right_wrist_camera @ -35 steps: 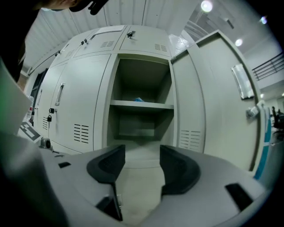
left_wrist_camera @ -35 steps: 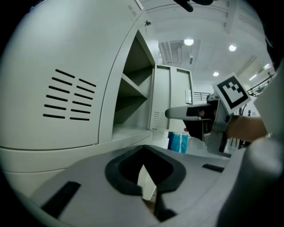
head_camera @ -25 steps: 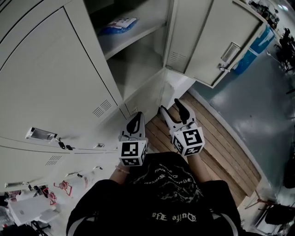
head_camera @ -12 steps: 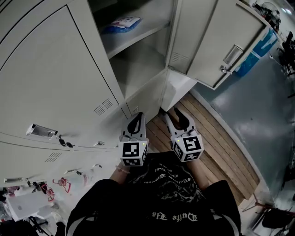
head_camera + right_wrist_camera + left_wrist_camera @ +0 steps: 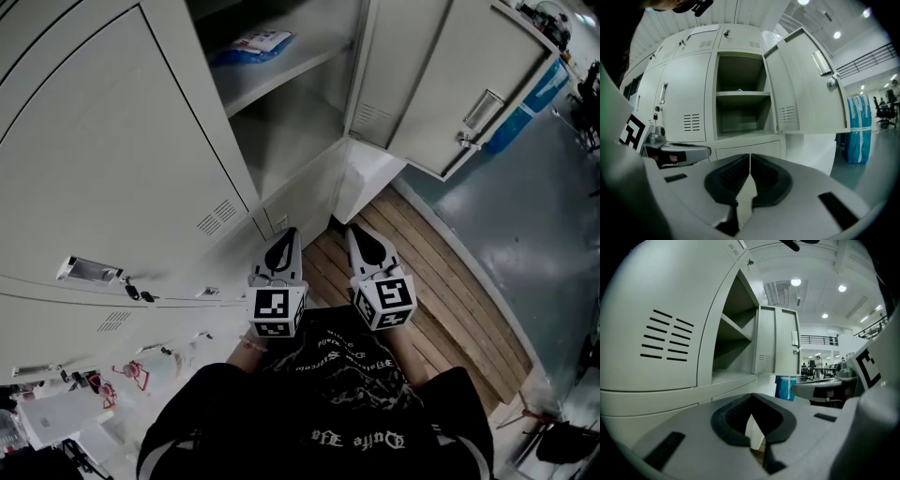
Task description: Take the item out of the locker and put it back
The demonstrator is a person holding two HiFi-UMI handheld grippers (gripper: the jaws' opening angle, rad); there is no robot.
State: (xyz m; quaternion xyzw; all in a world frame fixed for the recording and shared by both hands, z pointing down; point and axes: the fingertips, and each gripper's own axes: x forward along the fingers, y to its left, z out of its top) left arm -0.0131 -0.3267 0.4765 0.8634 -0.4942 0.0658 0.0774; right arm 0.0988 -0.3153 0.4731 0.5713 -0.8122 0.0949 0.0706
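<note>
Packet (image 5: 251, 47) lies on the upper shelf (image 5: 314, 58) of the locker (image 5: 281, 141), while below the locker my left gripper (image 5: 290, 233) is closed and empty, my right gripper (image 5: 355, 231) has just been closing on nothing: finished or unstarted, I can't tell.

Blue-and-white packet (image 5: 251, 47) lies flat on the upper shelf of the open locker (image 5: 281, 131).
</note>
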